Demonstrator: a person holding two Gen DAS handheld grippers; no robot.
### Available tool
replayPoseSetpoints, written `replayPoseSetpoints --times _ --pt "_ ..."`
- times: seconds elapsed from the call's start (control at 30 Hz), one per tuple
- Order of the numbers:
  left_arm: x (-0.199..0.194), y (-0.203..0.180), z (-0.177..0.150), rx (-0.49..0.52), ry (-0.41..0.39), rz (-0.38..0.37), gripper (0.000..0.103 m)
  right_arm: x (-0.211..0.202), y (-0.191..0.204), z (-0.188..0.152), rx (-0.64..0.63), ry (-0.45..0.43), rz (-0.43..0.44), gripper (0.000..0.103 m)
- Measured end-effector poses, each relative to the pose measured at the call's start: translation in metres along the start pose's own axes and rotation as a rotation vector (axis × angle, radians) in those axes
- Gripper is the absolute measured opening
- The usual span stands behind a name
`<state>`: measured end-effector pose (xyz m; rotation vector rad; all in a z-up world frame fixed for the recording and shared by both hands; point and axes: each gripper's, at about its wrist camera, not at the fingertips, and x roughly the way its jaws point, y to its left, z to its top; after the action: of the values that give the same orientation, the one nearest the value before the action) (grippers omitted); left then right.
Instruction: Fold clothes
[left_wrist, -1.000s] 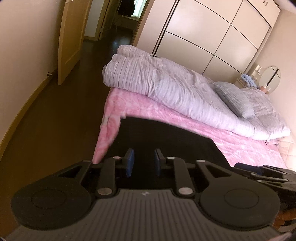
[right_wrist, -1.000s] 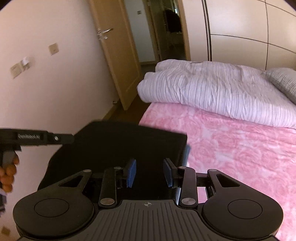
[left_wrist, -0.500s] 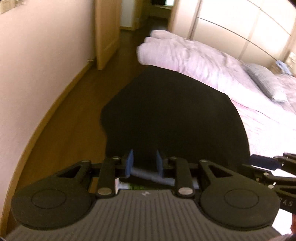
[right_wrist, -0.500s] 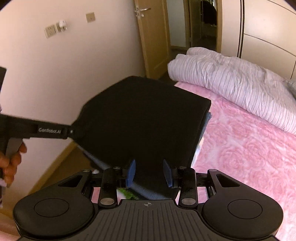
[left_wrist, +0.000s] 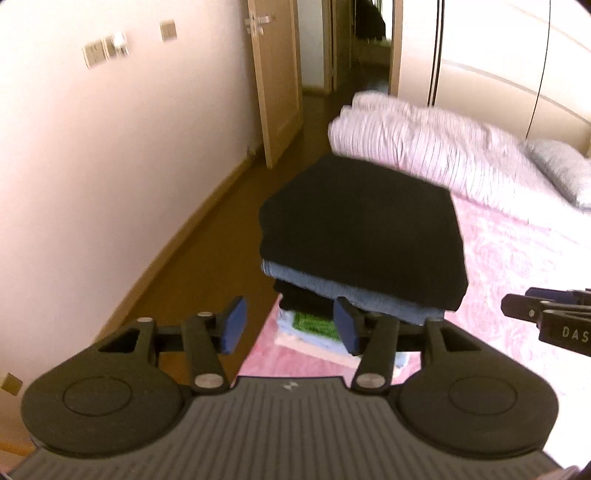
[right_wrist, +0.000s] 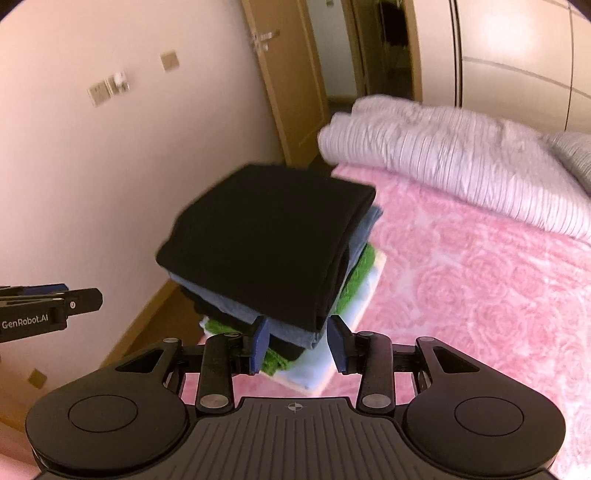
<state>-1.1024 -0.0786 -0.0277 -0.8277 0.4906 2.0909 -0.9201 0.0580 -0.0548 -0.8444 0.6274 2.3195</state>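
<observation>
Left tool (left_wrist: 288, 328) had just opened wide with nothing in it; right tool (right_wrist: 297, 343) sat half open, gripping nothing I could see. Black folded garment (right_wrist: 266, 236) was on top of the clothes stack (left_wrist: 310, 325) at the bed (right_wrist: 480, 295) corner. Looked basically done.

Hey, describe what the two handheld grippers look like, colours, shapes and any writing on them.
Both are matte black. The left gripper and right gripper each have a ribbed grey-black body, two round discs at the sides, slim linkage arms with silver pivot pins, and blue pads on the fingers. A small round logo sits on the body. White lettering on the side reads "GenRobot.AI". No cables or sleeves show.
</observation>
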Motion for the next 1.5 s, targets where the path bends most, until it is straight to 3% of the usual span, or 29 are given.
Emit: replayPoseSetpoints --times 0.2,0.4,0.57,0.8,1.13,1.5 --pt "-0.035 0.002 -0.005 -0.033 0.005 -0.088 0.049 -0.045 0.023 -0.022 -0.008 -0.053 -0.060 0.043" --pt "-0.082 0.001 -0.032 0.022 0.008 -0.095 0.049 -0.084 0.040 -0.059 0.061 -0.030 -0.099 0.043" --pt "-0.103 0.002 -0.055 0.007 0.024 -0.107 0.049 -0.106 0.046 -0.082 0.055 0.015 -0.121 0.043" --pt "-0.119 -0.014 -0.070 -0.010 0.025 -0.108 0.049 -0.116 0.037 -0.082 0.020 0.018 -0.122 0.043" --pt "-0.101 -0.071 -0.078 -0.168 0.048 0.025 0.049 -0.105 -0.029 -0.057 -0.153 0.036 0.010 0.043" --pt "-0.122 -0.211 -0.093 -0.365 0.092 0.146 0.048 -0.120 -0.152 -0.033 -0.307 0.106 0.221 0.043"
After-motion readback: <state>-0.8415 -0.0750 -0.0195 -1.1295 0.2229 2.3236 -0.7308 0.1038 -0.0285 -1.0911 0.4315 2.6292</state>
